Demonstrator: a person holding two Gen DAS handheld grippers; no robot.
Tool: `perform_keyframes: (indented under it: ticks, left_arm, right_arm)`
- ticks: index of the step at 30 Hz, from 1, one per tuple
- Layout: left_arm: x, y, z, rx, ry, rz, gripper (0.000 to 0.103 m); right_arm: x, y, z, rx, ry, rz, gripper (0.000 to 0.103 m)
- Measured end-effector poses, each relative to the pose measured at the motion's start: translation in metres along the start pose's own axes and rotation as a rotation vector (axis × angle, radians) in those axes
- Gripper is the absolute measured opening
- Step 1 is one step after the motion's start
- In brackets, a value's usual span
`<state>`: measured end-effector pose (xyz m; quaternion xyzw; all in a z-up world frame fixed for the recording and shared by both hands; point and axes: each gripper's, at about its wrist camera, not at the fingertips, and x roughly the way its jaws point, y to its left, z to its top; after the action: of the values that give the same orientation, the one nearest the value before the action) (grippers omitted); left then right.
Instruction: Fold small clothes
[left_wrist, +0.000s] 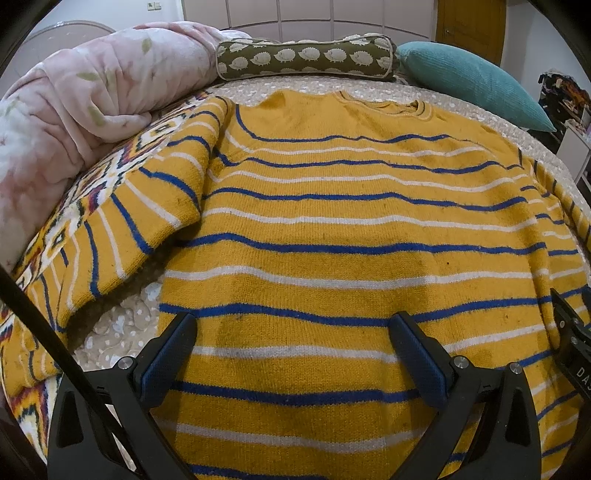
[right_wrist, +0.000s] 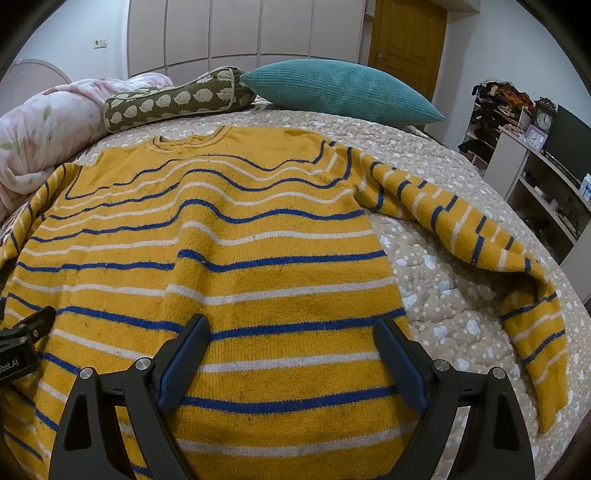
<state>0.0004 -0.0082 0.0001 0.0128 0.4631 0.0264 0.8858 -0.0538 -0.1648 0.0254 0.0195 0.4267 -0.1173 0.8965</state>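
The sweater (left_wrist: 351, 236) is laid flat, collar toward frame top, hem at bottom; left gripper (left_wrist: 295, 354) and right gripper (right_wrist: 291, 354) are spread above the hem, nothing pinched.

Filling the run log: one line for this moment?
sweater flat, unfolded | left gripper open above hem | right gripper open above hem | sleeves spread

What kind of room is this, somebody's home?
Most likely a bedroom in a home. The striped sweater lies on a quilted bed with a teal pillow and rolled pink blanket; a wardrobe wall stands behind.
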Motion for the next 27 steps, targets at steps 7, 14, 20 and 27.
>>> perform_keyframes:
  ticks: [7,14,20,27]
  left_arm:
    - [-0.003,0.0,-0.002,0.006,-0.023,0.024,0.103]
    - [-0.005,0.008,-0.002,-0.008,-0.013,-0.019,0.103]
    - [-0.043,0.026,-0.006,-0.024,-0.054,-0.051,0.071]
    - [-0.105,0.141,-0.029,-0.162,-0.142,0.027,0.076]
  right_arm:
    - [0.0,0.002,0.0,-0.015,-0.006,-0.022,0.094]
    - [0.0,0.001,-0.001,-0.015,-0.005,-0.021,0.094]
    - [0.001,0.0,-0.001,-0.008,0.001,-0.009,0.094]
    - [0.0,-0.001,-0.001,-0.003,0.003,-0.001,0.094]
